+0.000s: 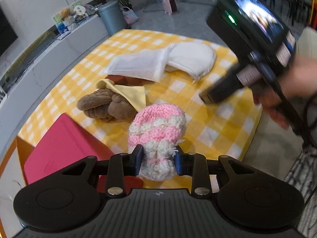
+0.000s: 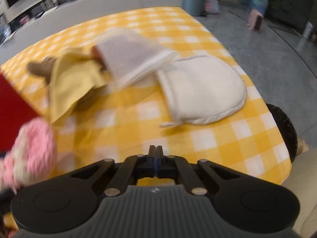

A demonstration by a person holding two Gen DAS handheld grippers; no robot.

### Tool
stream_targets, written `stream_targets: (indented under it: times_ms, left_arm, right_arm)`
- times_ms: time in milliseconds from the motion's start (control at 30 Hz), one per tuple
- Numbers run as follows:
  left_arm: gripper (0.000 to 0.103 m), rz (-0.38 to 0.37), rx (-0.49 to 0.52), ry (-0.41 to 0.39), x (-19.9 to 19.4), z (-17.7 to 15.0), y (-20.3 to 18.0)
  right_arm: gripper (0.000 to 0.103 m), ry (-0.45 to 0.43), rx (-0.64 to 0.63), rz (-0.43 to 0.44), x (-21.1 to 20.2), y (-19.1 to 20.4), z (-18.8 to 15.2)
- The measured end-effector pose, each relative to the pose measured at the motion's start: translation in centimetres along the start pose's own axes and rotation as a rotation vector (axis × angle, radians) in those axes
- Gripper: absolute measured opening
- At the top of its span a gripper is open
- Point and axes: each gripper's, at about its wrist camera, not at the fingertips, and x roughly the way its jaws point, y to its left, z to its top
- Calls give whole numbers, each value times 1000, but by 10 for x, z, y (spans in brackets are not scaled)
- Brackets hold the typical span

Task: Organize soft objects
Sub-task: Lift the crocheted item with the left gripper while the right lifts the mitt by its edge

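My left gripper is shut on a pink and white knitted hat, held above the yellow checked tablecloth; the hat also shows blurred in the right wrist view. A brown plush toy lies under a yellow cloth. Behind them lie a white towel and a white oval mitt. My right gripper is shut and empty, above the cloth in front of the mitt; its body shows in the left wrist view.
A red box stands at the table's left near corner. A grey bin, a pink bag and a water bottle stand on the floor beyond the table. A low white cabinet runs along the left.
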Motion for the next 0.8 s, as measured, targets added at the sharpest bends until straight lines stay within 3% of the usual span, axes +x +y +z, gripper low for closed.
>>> stream_targets:
  times_ms: [200,267,300,367,433,600,700,800]
  left_arm:
    - [36,-47,-190,-121,-39,-12,23]
    - [36,-71,-246,-152,-47,-19,33]
    - [36,-85,-274,-162,-48,-22,38]
    - [35,-114,-319,-176,-50,-29,46]
    - [35,-136,-349,-184,-49,-34,50]
    - [35,-161,-382,-207,-41,-43,52]
    - [35,-166,-425,-220,-40,-48,56]
    - [35,-166,-432,-237,-43,-52,56]
  right_arm:
    - [0,-5,-105,62,-35,15,-7]
    - [8,-29,-108,82,-48,16,-8]
    - [16,-51,-101,84,-53,15,-8]
    - [73,-107,-46,70,-60,8,-5]
    - [94,-188,28,38,-62,-3,1]
    - [99,-236,180,-10,-39,-29,9]
    - [99,-196,276,-35,-16,-42,10]
    - [100,-171,279,-63,3,-41,13]
